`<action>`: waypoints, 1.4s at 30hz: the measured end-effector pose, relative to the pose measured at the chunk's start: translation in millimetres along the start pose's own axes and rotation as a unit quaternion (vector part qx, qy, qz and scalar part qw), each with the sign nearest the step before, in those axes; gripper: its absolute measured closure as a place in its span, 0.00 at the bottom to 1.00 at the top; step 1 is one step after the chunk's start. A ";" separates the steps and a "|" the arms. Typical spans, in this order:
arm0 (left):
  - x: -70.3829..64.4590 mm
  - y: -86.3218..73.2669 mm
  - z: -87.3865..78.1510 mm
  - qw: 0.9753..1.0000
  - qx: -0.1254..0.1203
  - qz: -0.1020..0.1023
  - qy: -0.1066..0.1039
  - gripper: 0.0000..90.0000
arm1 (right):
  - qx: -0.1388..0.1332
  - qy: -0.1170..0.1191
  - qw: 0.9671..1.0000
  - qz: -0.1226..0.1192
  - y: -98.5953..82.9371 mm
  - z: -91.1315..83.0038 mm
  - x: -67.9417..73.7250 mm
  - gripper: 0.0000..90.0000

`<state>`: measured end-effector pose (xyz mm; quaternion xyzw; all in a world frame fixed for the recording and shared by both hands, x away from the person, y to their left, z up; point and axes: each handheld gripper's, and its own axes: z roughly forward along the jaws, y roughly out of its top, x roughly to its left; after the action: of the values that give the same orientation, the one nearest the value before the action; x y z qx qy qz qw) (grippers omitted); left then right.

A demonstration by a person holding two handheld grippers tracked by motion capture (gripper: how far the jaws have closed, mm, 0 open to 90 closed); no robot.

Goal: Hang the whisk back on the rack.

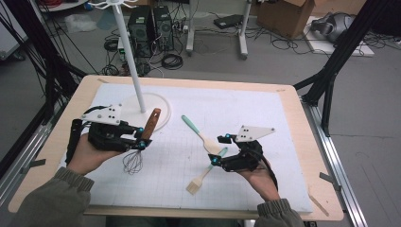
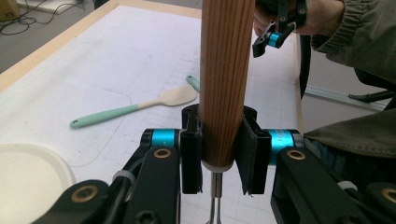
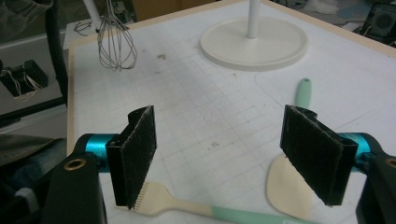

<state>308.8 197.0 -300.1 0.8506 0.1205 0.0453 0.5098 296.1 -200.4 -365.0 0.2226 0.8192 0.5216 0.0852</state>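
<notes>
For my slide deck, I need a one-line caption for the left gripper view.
Left gripper clamps a whisk's wooden handle above the white mat.

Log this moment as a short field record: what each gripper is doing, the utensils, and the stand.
left gripper: shut on the whisk's wooden handle, wires pointing down
whisk: held over the white mat, near the stand's base
right gripper: open, holding nothing, jaws wide apart above the brush and spatula
brush: flat on the mat, pale bristle head, mint handle
spatula: flat on the mat, mint handle, pale blade
stand: white pole on a round white base, at the mat's far left
table: wood edge around the white mat
</notes>
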 end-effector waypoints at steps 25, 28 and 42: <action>29.7 12.3 -22.1 0.996 -0.078 -0.037 0.025 0.81 | 0.002 -0.038 0.999 0.015 -25.0 -11.8 -10.5 0.28; 35.0 15.0 -24.7 0.995 -0.088 -0.042 0.030 0.81 | 0.001 -0.040 0.999 0.016 -25.5 -12.6 -11.0 0.28; 60.8 26.7 -38.7 0.989 -0.126 -0.063 0.052 0.81 | 0.000 -0.041 0.999 0.017 -27.0 -13.2 -12.9 0.27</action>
<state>364.1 233.4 -261.0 0.7671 0.1934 0.0722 0.6074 295.2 -226.7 -384.5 0.2581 0.8109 0.5136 0.1097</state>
